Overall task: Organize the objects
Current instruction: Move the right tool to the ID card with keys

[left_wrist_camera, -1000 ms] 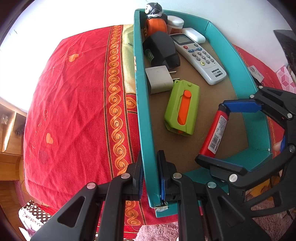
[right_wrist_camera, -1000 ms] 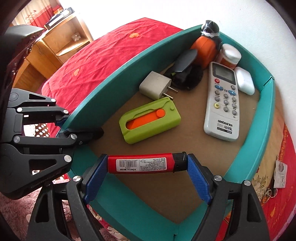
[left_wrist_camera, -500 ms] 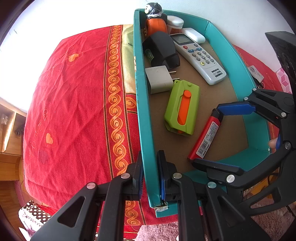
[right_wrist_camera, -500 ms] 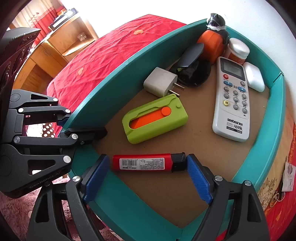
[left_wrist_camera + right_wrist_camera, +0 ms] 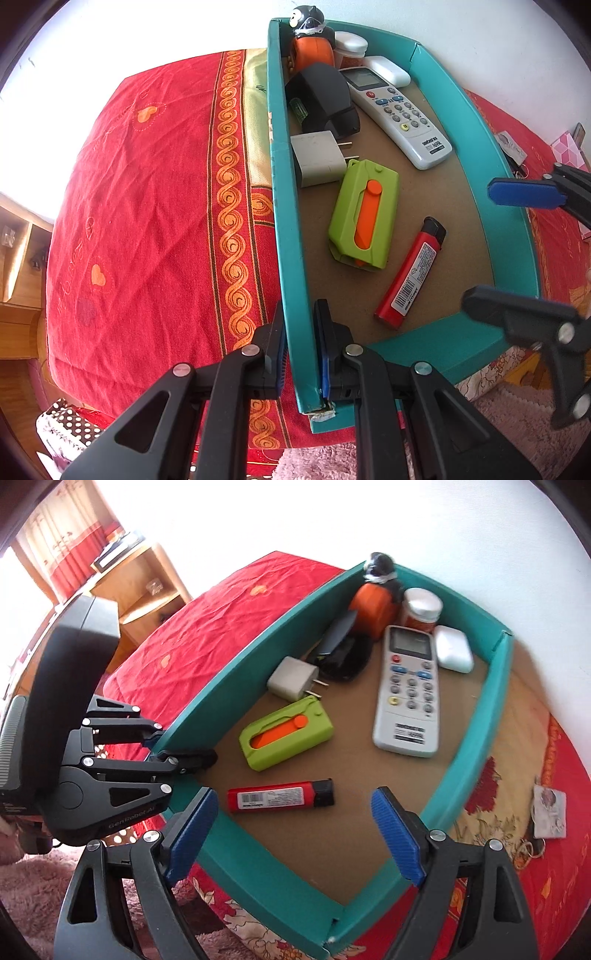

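Note:
A teal box (image 5: 284, 192) (image 5: 236, 672) stands on a red bedspread. My left gripper (image 5: 301, 347) is shut on the box's left wall near its front corner; it also shows in the right wrist view (image 5: 177, 753). A red lighter (image 5: 410, 275) (image 5: 280, 796) lies on the box floor beside a green and orange case (image 5: 364, 216) (image 5: 286, 734). My right gripper (image 5: 295, 834) is open and empty, raised above the lighter; it shows at the right in the left wrist view (image 5: 517, 243).
The box also holds a white remote (image 5: 408, 690), a white plug (image 5: 293, 677), a black object (image 5: 325, 98), an orange toy (image 5: 375, 602), a jar (image 5: 421, 609) and a white case (image 5: 452, 649). A card with keys (image 5: 548, 814) lies on the bedspread to the right. A wooden shelf (image 5: 140, 587) stands behind.
My right gripper lowered the red lighter to the box floor, opened and let it go, then drew back and up. The left gripper stayed clamped on the box wall.

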### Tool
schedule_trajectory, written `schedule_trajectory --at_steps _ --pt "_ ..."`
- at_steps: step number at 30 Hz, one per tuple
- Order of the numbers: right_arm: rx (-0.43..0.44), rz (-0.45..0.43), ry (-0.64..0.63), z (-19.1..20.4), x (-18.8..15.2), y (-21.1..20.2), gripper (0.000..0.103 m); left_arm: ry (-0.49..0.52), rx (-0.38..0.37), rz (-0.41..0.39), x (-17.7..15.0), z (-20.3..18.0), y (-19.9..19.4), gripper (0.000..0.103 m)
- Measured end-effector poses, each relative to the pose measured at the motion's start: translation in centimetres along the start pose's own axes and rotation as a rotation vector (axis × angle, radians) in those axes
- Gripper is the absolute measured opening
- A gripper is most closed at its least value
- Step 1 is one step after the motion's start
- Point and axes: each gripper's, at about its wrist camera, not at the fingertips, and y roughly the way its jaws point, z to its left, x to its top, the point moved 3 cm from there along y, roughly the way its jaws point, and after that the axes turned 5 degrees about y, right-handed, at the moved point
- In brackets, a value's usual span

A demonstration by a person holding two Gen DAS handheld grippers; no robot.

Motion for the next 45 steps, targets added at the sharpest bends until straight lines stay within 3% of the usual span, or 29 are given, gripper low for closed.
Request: schedule_trajectory --at_steps 9,22,28,33,38,45 --pt "-0.062 -0.061 0.080 -3.4 -0.5 -3.7 0.087 0.002 0.001 0.002 0.1 -0.1 0.1 0.012" --pt "-0.268 -0.040 0.457 -16.9 -4.1 -5.3 0.087 0.006 0.000 0.003 0.1 -0.1 0.2 0.012" --pt "-0.285 -0.031 0.737 -23.3 -5.8 -5.1 0.087 0.005 -0.001 0.003 0.1 -0.1 0.2 0.012" --pt "-0.195 -0.057 0.951 -26.9 -6.6 -4.7 0.087 0.004 0.000 0.002 0.1 -0.1 0.2 0.012" --pt "-0.191 -0.057 1.019 -28.9 -6.0 -3.9 0.087 0.002 -0.001 0.002 0.1 -0.1 0.2 0.012" --pt "-0.237 -0.056 0.997 -29.4 -3.7 -3.2 0.087 0.002 -0.001 0.002 0.1 -0.2 0.3 0.012"
